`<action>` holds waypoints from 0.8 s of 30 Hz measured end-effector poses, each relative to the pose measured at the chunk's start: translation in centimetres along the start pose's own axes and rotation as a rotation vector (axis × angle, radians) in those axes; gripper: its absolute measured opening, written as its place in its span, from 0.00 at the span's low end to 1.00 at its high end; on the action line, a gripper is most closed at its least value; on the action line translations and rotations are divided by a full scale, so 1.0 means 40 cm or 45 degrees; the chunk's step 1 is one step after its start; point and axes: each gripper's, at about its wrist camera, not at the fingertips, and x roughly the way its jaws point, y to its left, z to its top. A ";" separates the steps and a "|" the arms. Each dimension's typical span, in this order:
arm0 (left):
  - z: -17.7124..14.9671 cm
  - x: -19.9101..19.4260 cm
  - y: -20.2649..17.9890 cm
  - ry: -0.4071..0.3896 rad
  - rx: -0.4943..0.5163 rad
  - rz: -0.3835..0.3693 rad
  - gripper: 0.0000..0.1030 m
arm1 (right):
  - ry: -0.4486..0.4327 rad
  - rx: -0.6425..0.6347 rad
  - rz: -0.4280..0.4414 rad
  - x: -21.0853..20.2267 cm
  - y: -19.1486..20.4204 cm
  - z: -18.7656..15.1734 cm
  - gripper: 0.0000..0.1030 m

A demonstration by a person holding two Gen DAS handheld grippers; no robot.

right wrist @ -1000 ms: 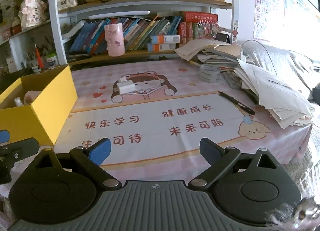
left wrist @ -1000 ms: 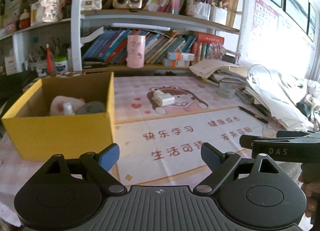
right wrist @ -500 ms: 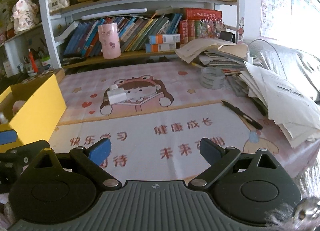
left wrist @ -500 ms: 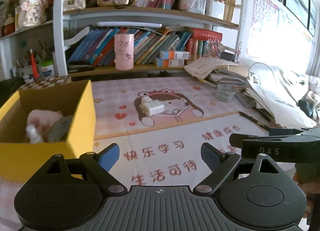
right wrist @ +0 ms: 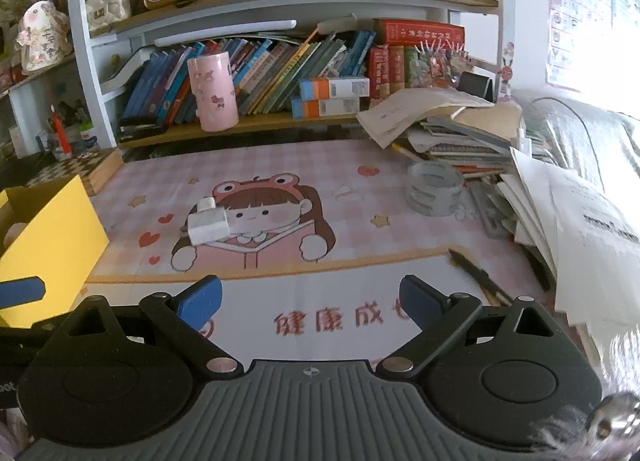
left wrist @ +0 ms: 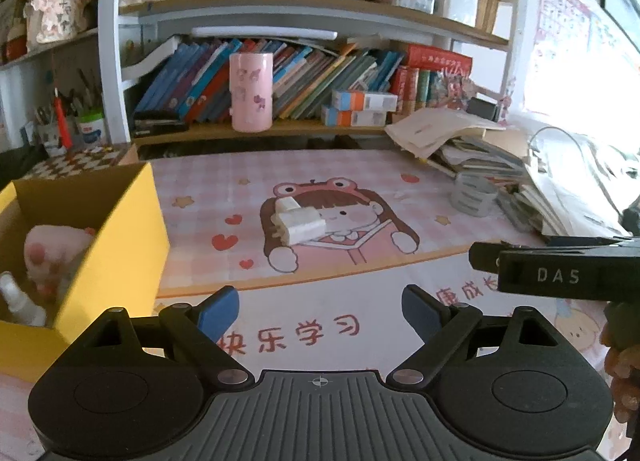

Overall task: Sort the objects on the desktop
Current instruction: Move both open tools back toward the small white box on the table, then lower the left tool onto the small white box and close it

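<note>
Bookshelf (left wrist: 304, 17) fills the back of both views, crammed w/ books, a pink cup (left wrist: 251, 97) standing on its lowest board. In front lies the pink desk mat (right wrist: 280, 165) w/ a cartoon girl in a frog hat and red Chinese characters nearer the cameras. At right, a sprawling paper pile (right wrist: 560, 197) (loose sheets over stacked notebooks) runs along the mat's edge. At left, the yellow box (left wrist: 116, 249) sits on the mat, open-topped; inside, a pink plush (left wrist: 52, 257) and a small white bottle (left wrist: 20, 305), plush against the box's near-right wall. Left gripper (left wrist: 320, 311) hovers low over the mat's near part, blue-padded fingers spread wide, nothing btwn them. Right gripper (right wrist: 310, 301) likewise: fingers spread apart, gap bare; its black body shows at the right of the left view. Clear tape roll (right wrist: 434, 189) lies flat just beside the paper pile. White charger (right wrist: 210, 223) rests on the cartoon's hair, mid-mat, well apart from both grippers and from the box. Black pen (right wrist: 476, 275) lies diagonally near the pile's front edge.
</note>
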 end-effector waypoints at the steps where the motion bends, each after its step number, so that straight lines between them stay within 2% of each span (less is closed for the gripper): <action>1: 0.003 0.009 -0.005 0.003 -0.006 0.008 0.88 | 0.001 -0.004 0.007 0.009 -0.007 0.007 0.93; 13: 0.059 0.154 -0.038 -0.001 -0.067 0.118 0.88 | -0.028 -0.073 0.090 0.115 -0.064 0.097 0.93; 22: 0.093 0.269 -0.051 0.041 -0.088 0.146 0.88 | -0.061 -0.084 0.130 0.170 -0.090 0.148 0.93; 24: 0.097 0.289 -0.056 0.030 -0.078 0.194 0.87 | -0.061 -0.088 0.135 0.183 -0.093 0.153 0.93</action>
